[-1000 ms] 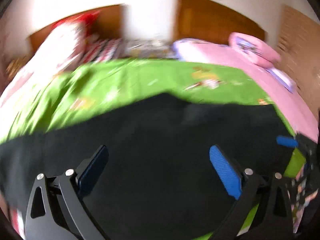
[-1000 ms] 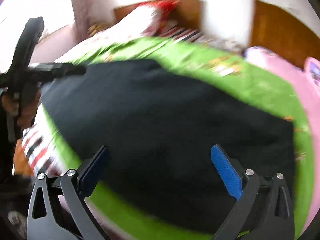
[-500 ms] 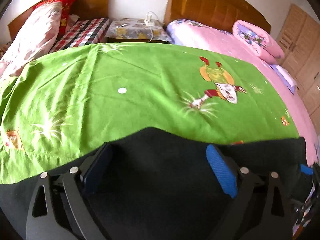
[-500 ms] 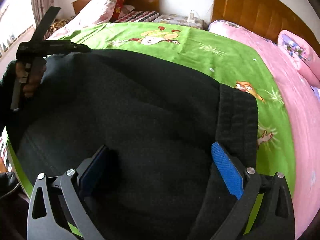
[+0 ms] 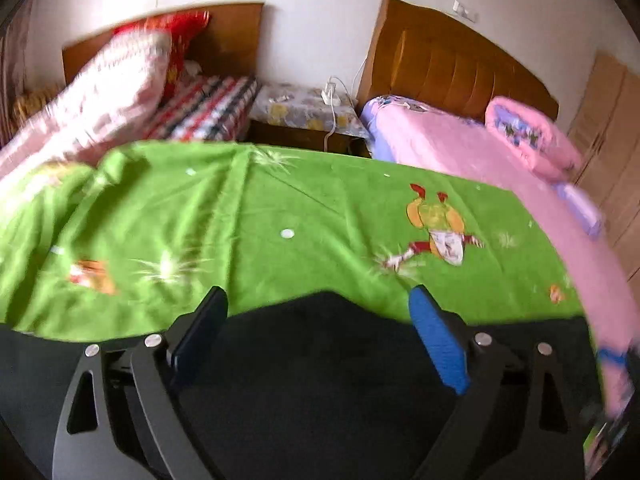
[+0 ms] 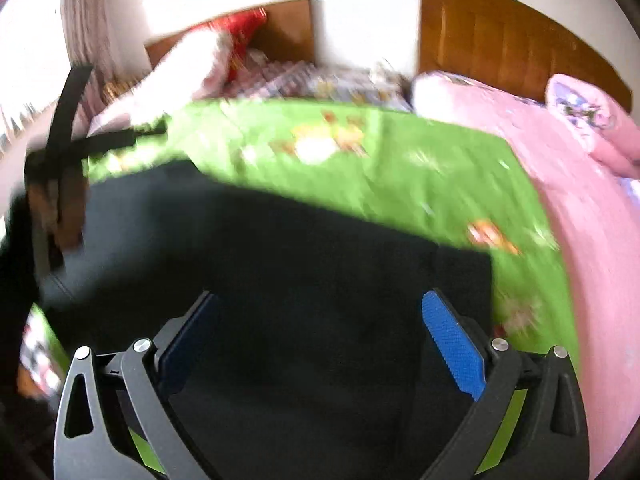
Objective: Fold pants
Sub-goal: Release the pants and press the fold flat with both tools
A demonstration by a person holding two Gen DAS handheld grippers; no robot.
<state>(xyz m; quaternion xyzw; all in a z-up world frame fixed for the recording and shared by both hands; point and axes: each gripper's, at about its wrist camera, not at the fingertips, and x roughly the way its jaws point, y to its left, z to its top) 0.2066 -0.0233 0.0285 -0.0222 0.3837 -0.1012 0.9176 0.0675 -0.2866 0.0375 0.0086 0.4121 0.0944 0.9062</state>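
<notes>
Because the black pants (image 6: pixel 280 280) lie spread flat across the near edge of the bed, on its green cartoon-print sheet (image 5: pixel 280 208), the cloth appears laid out ready for a fold. Left gripper (image 5: pixel 316 332) hovers above the pants' far edge, jaws wide but closing, nothing pinched between them. Right gripper (image 6: pixel 320 340) hangs over the waistband end, jaws apart, empty. Both tilt downward, likely lining up to take hold of the fabric. Pictures blurred.
</notes>
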